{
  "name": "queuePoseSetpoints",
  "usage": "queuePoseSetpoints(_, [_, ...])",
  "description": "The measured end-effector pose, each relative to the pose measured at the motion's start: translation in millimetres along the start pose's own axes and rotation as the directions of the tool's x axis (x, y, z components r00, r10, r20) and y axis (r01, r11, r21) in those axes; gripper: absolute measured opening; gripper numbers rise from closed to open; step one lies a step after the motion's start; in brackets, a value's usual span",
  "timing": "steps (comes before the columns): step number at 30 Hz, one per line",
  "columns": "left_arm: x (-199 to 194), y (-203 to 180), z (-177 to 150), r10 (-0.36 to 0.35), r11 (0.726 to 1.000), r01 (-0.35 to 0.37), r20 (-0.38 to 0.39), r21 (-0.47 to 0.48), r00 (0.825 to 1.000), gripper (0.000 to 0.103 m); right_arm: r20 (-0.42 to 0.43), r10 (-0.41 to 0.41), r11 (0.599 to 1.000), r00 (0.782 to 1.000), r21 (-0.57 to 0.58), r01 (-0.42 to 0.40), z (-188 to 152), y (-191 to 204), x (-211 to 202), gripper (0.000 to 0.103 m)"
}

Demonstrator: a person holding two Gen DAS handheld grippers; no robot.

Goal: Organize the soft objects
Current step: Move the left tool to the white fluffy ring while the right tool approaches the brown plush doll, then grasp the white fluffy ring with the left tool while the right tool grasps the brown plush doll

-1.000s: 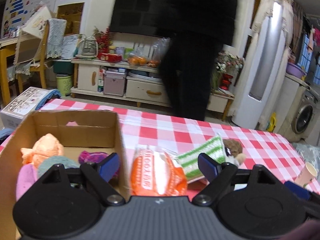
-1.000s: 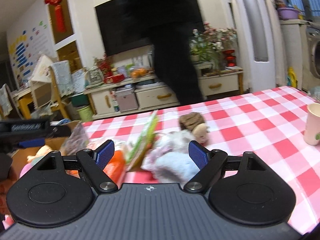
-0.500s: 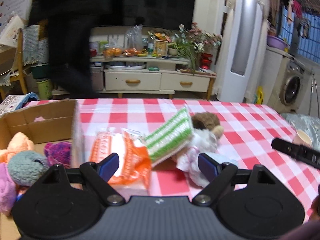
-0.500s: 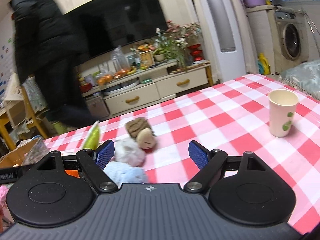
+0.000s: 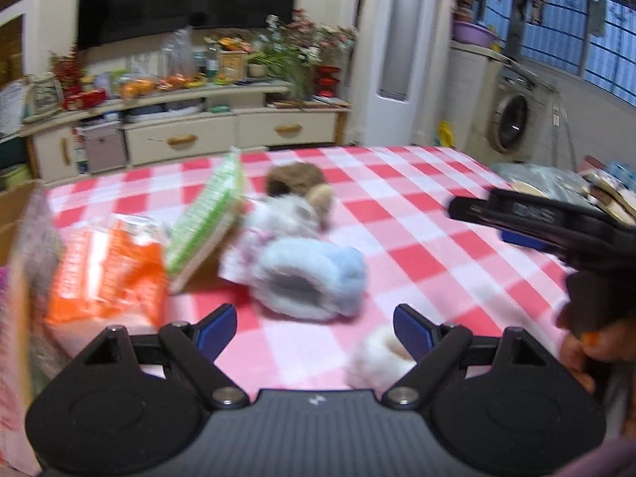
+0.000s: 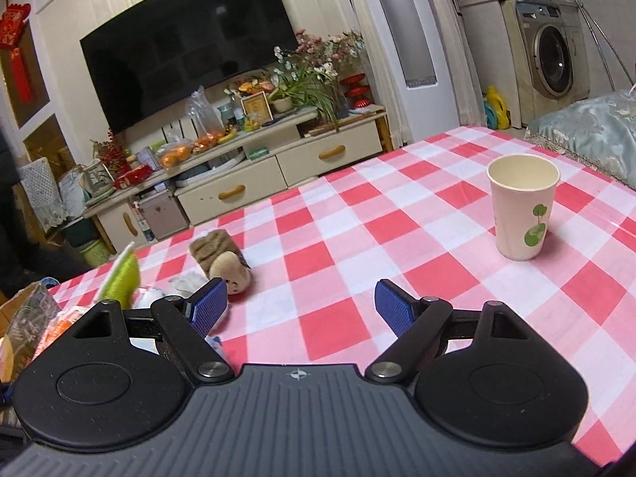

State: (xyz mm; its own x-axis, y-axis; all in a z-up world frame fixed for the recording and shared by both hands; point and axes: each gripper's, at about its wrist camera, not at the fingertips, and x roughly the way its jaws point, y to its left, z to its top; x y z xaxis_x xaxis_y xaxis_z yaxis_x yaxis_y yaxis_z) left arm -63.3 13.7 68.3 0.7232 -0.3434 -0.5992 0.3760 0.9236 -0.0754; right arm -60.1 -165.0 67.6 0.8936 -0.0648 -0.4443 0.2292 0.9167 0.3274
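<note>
My left gripper (image 5: pixel 314 326) is open above the red-checked tablecloth (image 5: pixel 405 214), nothing between its jaws. Just ahead lies a fluffy light-blue soft toy (image 5: pixel 314 274), with a white-and-lilac plush (image 5: pixel 278 218) and a brown hedgehog plush (image 5: pixel 298 183) behind it. A small cream fluffy piece (image 5: pixel 377 361) sits by the right finger. Left of these lie a green-striped cloth (image 5: pixel 210 214) and an orange packet (image 5: pixel 107 274). My right gripper (image 6: pixel 300 308) is open over bare cloth; the hedgehog plush (image 6: pixel 222 258) lies ahead to its left. In the left wrist view the right gripper (image 5: pixel 532 218) shows at the right edge.
A paper cup (image 6: pixel 520 206) with a green print stands on the table to the right. A cardboard box edge (image 6: pixel 20 306) shows at far left. Beyond the table stand a TV cabinet (image 6: pixel 246 175), a tall white appliance and a washing machine (image 6: pixel 552 55). A cushion (image 6: pixel 588 127) lies at the right.
Both views have swung right: the box with toys has left the left wrist view, the blue toy is now centred ahead. The dark-clothed person has passed out of view. The cup has come closer.
</note>
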Motion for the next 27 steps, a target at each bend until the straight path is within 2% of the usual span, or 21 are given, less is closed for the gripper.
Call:
queuePoseSetpoints(8, [13, -36, -20, -0.139, 0.988, 0.143, -0.061, 0.061, 0.988, 0.086, -0.039, -0.004, 1.000, 0.999, 0.022, 0.004, -1, -11, 13, 0.102])
queuePoseSetpoints(11, [20, -48, -27, -0.165, 0.981, 0.173, -0.083, 0.090, 0.983, 0.086, -0.050, 0.003, 1.000, 0.999, 0.025, -0.002, -1, -14, 18, 0.102])
queuePoseSetpoints(22, [48, -57, -33, -0.136, 0.985, 0.147, -0.113, 0.091, 0.984, 0.085, -0.089, 0.081, 0.996, 0.993, 0.028, -0.079, 12, -15, 47, 0.102])
queuePoseSetpoints(27, [59, -57, -33, -0.114, 0.988, 0.125, -0.126, 0.087, 0.985, 0.079, -0.108, 0.130, 0.991, 0.986, 0.023, -0.128, 21, -10, 68, 0.102])
